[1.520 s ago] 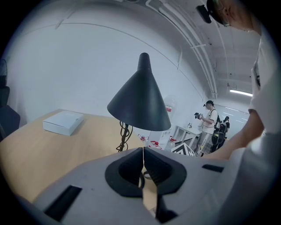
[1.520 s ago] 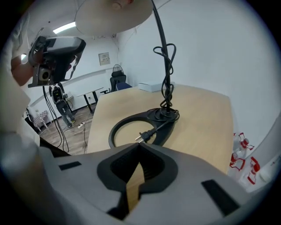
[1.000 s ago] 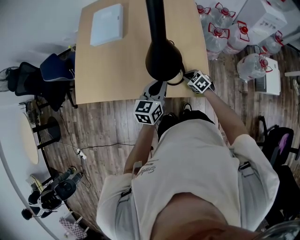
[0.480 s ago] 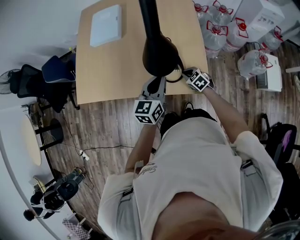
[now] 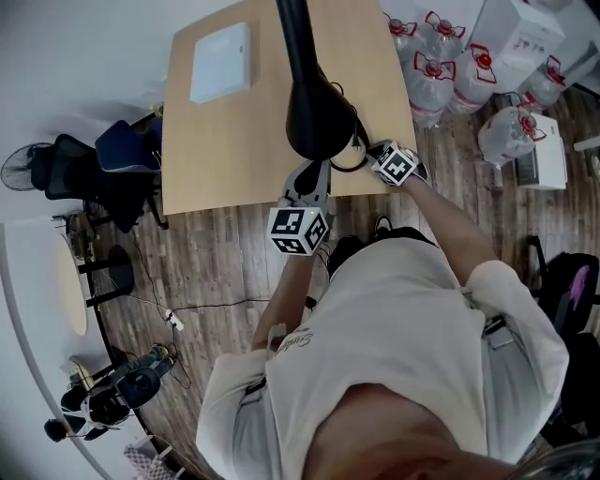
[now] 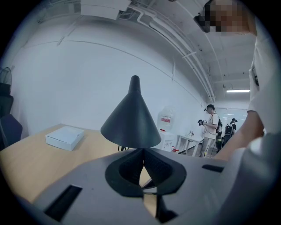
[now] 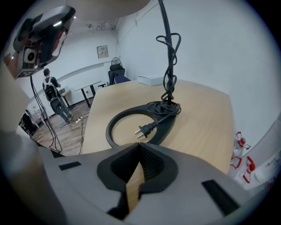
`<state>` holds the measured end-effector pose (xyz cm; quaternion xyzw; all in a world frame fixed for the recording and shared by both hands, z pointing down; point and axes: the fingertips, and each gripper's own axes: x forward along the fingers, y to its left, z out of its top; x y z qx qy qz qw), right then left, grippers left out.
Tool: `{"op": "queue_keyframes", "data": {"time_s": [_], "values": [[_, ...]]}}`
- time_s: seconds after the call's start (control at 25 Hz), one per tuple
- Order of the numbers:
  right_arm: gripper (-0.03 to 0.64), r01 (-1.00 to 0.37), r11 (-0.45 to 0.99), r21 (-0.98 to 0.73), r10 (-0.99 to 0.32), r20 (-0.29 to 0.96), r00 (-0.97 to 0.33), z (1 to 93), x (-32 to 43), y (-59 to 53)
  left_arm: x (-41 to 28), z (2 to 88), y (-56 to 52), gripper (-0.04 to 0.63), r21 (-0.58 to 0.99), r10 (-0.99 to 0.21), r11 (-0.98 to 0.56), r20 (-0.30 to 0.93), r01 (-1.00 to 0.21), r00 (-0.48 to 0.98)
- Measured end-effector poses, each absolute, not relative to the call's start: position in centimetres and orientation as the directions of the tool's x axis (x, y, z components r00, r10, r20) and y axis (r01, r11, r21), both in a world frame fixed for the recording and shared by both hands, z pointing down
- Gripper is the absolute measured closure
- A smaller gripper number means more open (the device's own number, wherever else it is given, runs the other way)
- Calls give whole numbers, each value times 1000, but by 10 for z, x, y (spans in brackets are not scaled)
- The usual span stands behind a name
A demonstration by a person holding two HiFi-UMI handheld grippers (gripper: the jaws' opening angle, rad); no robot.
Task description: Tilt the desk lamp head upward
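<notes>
The black desk lamp stands at the near edge of the wooden table. Its cone head hangs over the ring base on a dark arm. My left gripper is shut and empty just below the head, at the table edge. In the left gripper view the cone head sits right beyond the shut left gripper, apart from it. My right gripper is shut by the base; in the right gripper view the ring base, plug and cord lie ahead of the right gripper.
A white flat box lies at the table's far left. Water bottles and cartons stand on the floor at the right. Office chairs are on the left. People stand far off in the room.
The head view has shifted slightly. Both grippers keep nearly the same places beside the lamp head and base.
</notes>
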<state>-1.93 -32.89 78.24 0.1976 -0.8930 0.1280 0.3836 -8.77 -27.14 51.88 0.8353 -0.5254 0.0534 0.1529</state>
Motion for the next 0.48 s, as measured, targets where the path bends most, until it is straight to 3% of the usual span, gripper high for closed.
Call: {"op": "queue_keyframes", "data": {"time_s": [0.48], "values": [[621, -481, 873, -79, -265, 750, -606, 784, -19, -330, -93, 457, -235, 580, 150, -874, -428, 182, -891, 451]]}}
